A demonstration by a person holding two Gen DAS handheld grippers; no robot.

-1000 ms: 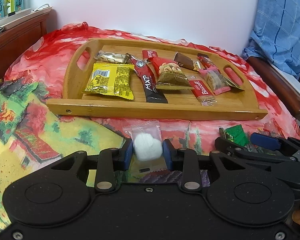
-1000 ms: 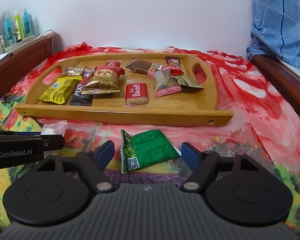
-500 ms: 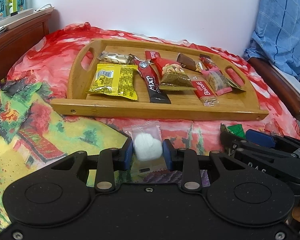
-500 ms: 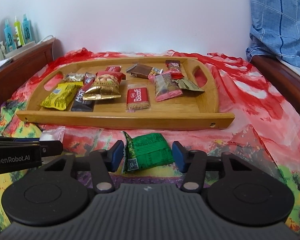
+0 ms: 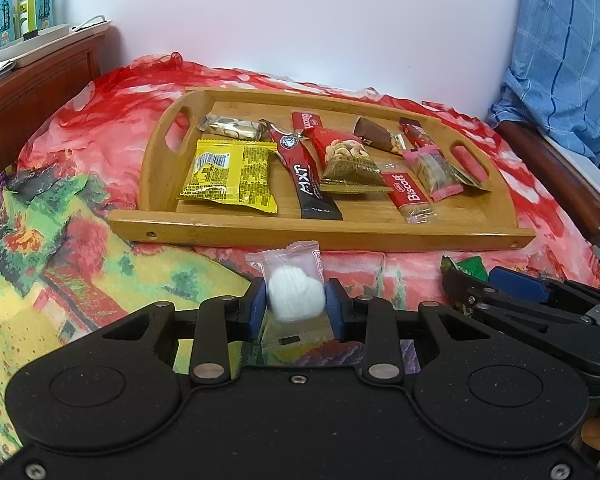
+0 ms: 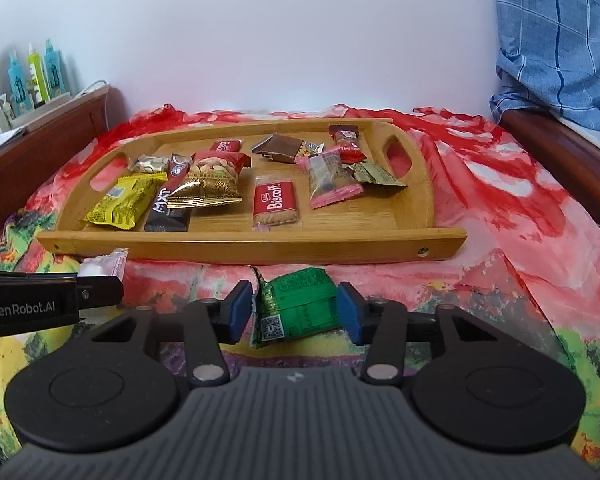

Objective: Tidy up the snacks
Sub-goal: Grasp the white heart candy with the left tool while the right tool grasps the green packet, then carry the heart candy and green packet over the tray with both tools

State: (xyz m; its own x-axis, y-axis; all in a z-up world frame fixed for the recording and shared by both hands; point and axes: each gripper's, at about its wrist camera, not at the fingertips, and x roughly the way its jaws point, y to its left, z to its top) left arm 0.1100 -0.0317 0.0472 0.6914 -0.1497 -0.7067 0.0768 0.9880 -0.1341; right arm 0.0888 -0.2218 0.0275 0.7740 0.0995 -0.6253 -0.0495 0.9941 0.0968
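Note:
A wooden tray (image 5: 324,232) (image 6: 260,246) lies on the bed and holds several snack packets. My left gripper (image 5: 296,304) is shut on a clear packet with a white sweet (image 5: 294,294), held just in front of the tray's near edge; the packet also shows in the right wrist view (image 6: 104,266). My right gripper (image 6: 296,310) has closed on a green packet (image 6: 300,300), its pads touching both sides, in front of the tray. The green packet peeks out in the left wrist view (image 5: 470,268).
A red and yellow patterned cloth (image 5: 80,272) covers the bed. A wooden headboard shelf with bottles (image 5: 24,0) stands at the left. A blue checked cloth (image 6: 560,40) hangs over a wooden rail at the right. A white wall is behind the tray.
My right gripper's jaws have closed from wide open onto the green packet. My left gripper has lifted slightly with the white sweet packet still in it.

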